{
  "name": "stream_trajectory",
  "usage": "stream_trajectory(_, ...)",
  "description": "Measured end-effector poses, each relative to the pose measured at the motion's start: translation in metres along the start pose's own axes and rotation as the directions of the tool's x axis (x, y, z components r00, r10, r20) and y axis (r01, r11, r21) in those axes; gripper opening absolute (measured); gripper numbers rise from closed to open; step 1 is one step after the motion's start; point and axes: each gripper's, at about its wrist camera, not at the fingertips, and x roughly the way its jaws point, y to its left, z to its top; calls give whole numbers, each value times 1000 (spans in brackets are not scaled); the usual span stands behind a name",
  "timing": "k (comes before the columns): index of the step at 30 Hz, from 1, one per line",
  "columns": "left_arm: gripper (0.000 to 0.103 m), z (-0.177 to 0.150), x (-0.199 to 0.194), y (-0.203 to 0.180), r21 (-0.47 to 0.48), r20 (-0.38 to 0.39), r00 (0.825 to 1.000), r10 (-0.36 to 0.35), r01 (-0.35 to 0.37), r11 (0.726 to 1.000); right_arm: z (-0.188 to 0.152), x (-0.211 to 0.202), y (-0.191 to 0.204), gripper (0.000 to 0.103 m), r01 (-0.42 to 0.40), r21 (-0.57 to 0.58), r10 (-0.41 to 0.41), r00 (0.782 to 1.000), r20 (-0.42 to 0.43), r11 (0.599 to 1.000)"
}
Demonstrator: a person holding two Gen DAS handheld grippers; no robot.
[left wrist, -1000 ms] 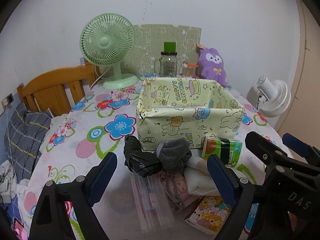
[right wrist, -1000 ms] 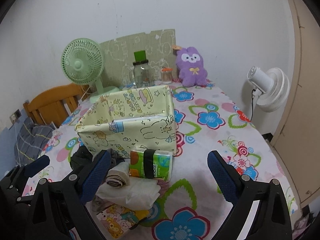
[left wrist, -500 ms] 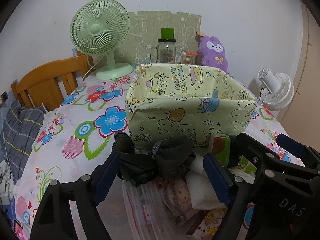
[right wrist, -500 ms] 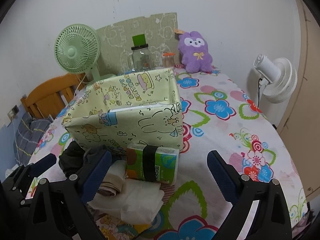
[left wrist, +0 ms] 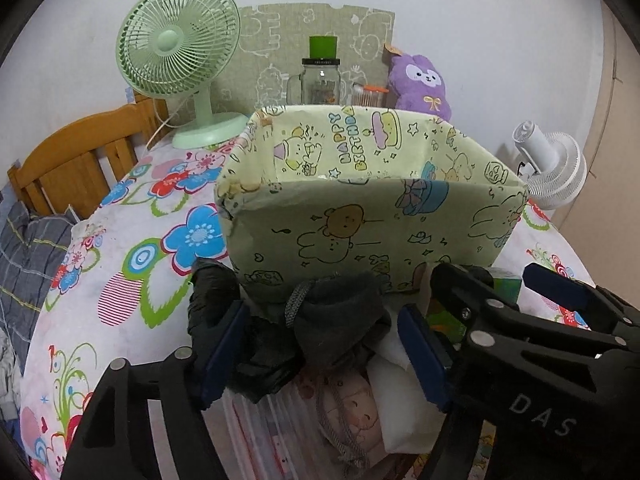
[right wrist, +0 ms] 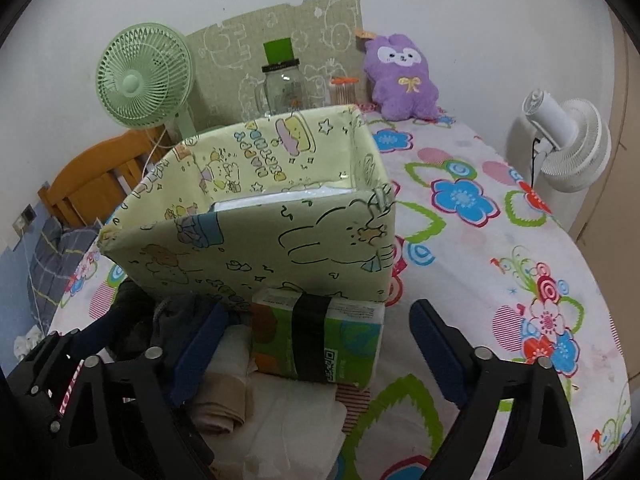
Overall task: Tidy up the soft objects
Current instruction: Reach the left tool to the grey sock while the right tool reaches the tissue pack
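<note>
Left tool (left wrist: 320, 348) closing around dark grey pouch (left wrist: 340, 320), pads not yet pressing; right tool (right wrist: 316, 344) released, closing astride green tissue pack (right wrist: 320, 340). Both items in soft pile on floral worktop (right wrist: 500, 280), just before yellow cartoon box (right wrist: 260, 248).

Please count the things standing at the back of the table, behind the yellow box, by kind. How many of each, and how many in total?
Fans: 1, the green fan
Glass jars: 1, the jar with the green lid
Small holders with an orange lid: 1
Plush toys: 1, the purple toy
Total: 4
The white fan stands off the table and is not counted.
</note>
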Motion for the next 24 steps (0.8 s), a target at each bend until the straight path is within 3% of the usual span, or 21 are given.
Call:
stream_trajectory(5, 66, 0, 7, -1, 2, -15, 1000, -9, 9, 1000, 0, 10, 1, 89, -7, 3, 7, 1000, -22, 1000)
stream_trajectory(10, 59, 1, 10, -3, 10, -22, 1000, -17, 18, 1000, 0, 16, 1, 77, -8, 10, 9, 999, -37, 1000)
stream_trajectory(24, 51, 1, 0, -6, 15, -1, 999, -35, 35, 999, 1, 4, -2, 73, -12, 13, 13, 1000, -10, 1000)
